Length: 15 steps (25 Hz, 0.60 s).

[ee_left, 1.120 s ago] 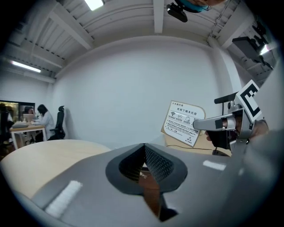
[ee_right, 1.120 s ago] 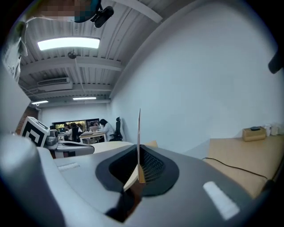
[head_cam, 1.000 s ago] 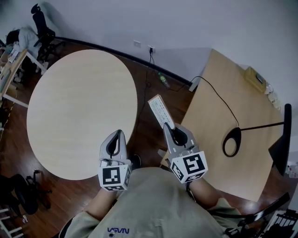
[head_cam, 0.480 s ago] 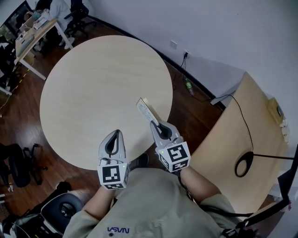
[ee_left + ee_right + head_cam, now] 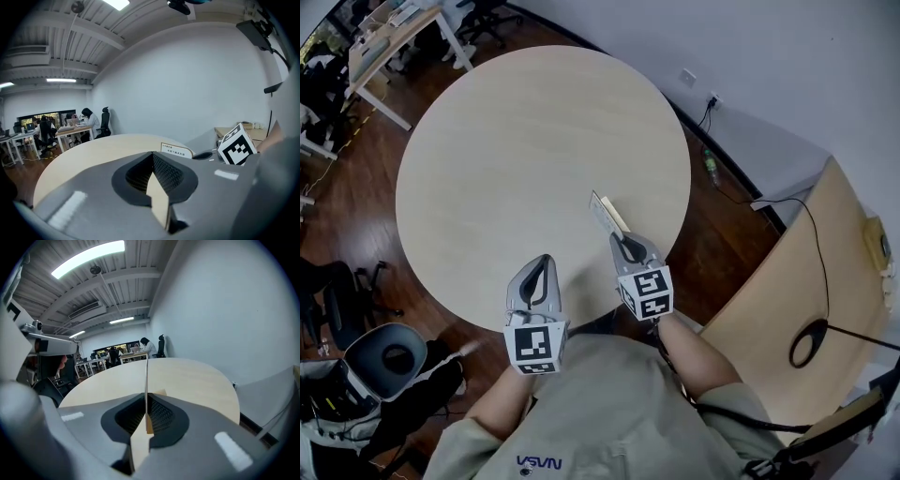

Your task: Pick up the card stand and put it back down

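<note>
The card stand (image 5: 607, 215) is a thin clear plate with a white printed card, and my right gripper (image 5: 624, 244) is shut on its near end. It hangs over the near right part of the round pale table (image 5: 516, 141); I cannot tell whether it touches the top. The right gripper view has the card stand (image 5: 146, 380) edge-on and upright between the closed jaws of the right gripper (image 5: 146, 420). My left gripper (image 5: 541, 264) sits at the table's near edge, shut and empty. Its own view shows the card stand (image 5: 176, 150) to its right.
A second wooden table (image 5: 825, 281) stands at the right with a black lamp base (image 5: 814, 342) and a cable on it. Brown floor separates the two tables. An office chair (image 5: 389, 356) stands at the lower left, desks with people far off at the upper left.
The view has swung left. My right gripper has carried the card stand from above the floor gap between the tables to over the round table. The left gripper keeps its pose.
</note>
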Available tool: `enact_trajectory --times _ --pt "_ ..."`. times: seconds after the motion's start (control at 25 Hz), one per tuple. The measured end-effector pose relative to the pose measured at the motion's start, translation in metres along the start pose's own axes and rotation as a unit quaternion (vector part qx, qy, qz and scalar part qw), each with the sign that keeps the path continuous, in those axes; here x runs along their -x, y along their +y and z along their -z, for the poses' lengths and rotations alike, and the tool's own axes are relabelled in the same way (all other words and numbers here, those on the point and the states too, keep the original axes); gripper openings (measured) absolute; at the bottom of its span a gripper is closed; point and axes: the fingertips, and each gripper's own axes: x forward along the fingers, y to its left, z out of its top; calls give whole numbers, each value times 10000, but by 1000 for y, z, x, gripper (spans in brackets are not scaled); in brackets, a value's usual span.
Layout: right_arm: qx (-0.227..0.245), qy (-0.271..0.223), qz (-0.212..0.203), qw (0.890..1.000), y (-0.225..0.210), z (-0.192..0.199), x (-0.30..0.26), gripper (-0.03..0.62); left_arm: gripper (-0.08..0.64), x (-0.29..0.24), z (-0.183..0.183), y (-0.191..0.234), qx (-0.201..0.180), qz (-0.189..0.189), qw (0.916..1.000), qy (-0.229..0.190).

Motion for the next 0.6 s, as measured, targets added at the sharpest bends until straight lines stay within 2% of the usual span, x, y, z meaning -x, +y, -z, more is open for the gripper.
enact_trajectory --times 0.32,0.6 --pt "-97 269 -97 9995 6 31 -27 15 8 0 9 14 28 -40 9999 93" --pt "-39 530 -217 9984 14 42 -31 29 8 0 18 14 143 36 9998 152"
